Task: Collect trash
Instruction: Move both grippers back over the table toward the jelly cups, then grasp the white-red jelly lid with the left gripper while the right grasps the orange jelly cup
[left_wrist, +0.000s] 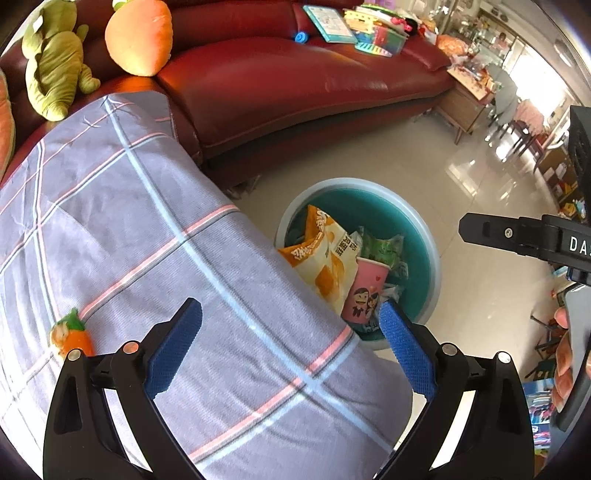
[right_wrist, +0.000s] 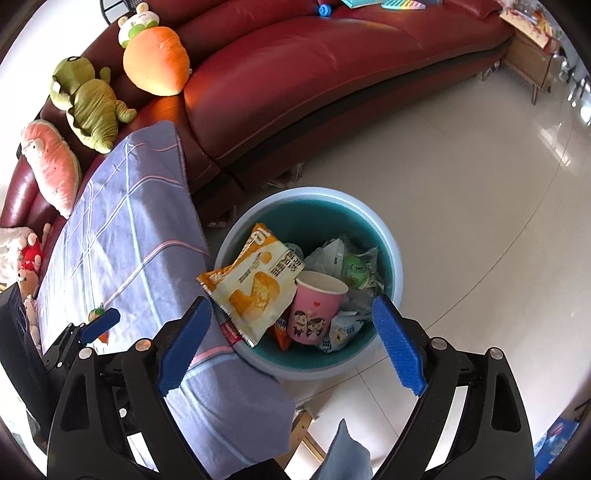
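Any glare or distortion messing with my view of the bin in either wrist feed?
Left wrist: the bin is sharp, window glare sits on the floor tiles beyond it, and the plaid cloth hides its near side. Right wrist: whole bin visible, evenly lit; fisheye bends the sofa edge.

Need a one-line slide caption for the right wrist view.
Open right gripper above a bin holding a pink cup and wrappers, beside a red sofa.
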